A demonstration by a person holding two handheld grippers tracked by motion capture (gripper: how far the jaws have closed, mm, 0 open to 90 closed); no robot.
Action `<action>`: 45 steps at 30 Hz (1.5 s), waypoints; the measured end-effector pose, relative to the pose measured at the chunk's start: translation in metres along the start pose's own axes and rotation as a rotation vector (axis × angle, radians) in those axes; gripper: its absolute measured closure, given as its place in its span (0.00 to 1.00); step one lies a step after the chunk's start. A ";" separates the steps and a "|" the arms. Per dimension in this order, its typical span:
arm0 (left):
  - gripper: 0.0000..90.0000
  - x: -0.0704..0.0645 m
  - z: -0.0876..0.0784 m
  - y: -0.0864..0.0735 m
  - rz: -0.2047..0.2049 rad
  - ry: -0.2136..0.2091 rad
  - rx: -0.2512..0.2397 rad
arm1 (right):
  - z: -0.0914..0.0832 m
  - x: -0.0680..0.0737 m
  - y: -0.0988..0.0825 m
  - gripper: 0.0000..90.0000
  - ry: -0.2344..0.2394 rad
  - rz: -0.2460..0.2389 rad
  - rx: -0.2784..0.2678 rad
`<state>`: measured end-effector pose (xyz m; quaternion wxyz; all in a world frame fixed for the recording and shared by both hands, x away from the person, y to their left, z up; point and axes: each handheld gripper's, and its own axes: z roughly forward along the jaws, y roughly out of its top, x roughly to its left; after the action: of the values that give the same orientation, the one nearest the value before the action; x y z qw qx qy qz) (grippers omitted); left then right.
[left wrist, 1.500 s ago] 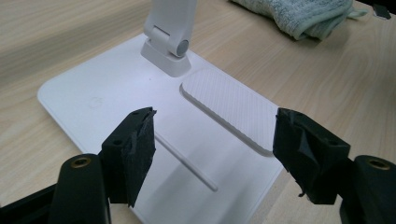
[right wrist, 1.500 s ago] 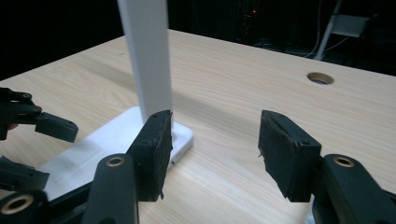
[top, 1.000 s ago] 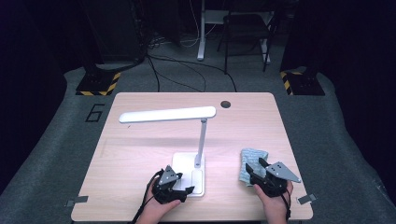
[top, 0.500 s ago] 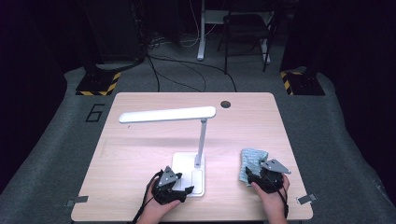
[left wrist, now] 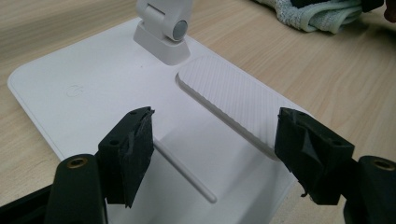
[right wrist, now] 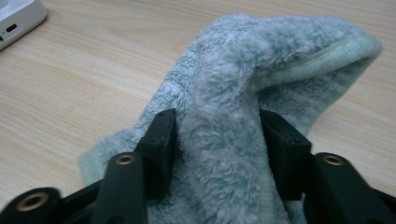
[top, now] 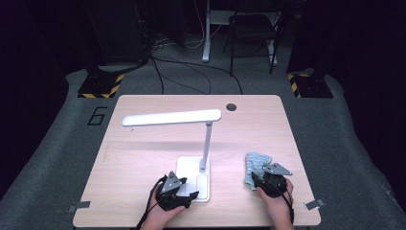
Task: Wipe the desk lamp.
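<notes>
pale green fluffy terry cloth (right wrist: pixel 261 70) lies bunched on the near right of the light wooden table (top: pixel 143 158), right of the white desk lamp (top: pixel 191 177). right gripper (right wrist: pixel 217 140) has just been closing, a fold pinched between its jaws; cloth runs away from it. left gripper (left wrist: pixel 215 140) wide over the lamp base.

Cloth, plastic and wood grain at the tongs

Towel (right wrist: pixel 243 70) pinched between the right tongs (right wrist: pixel 217 140): pale blue-green terry cloth, fluffy, matt, with a smoother stitched hem. Lamp base (left wrist: pixel 93 88) under the left tongs (left wrist: pixel 219 140): white plastic, smooth, satin sheen; just ahead of them a ribbed pad (left wrist: pixel 229 102) with fine diagonal lines. Tong fingers (left wrist: pixel 133 144): black, matt, wrapped in creased tape, brass-coloured screws. Surface (right wrist: pixel 84 74) beside the towel: light wood-grain, matt.
</notes>
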<state>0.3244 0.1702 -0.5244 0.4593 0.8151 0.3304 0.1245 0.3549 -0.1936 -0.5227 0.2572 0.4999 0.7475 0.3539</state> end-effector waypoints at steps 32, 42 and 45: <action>0.31 -0.001 0.001 -0.001 -0.005 0.005 -0.020 | 0.033 0.121 0.041 0.73 0.164 -0.150 0.025; 0.31 -0.001 0.001 -0.001 -0.002 0.014 -0.022 | 0.010 0.126 0.025 0.73 0.239 -0.167 0.036; 0.31 -0.001 0.001 -0.001 0.000 0.016 -0.022 | 0.001 0.129 0.017 0.73 0.256 -0.174 0.032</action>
<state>0.3238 0.1692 -0.5260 0.4656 0.8089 0.3329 0.1348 0.3178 -0.0689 -0.5137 0.1814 0.3882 0.8201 0.3794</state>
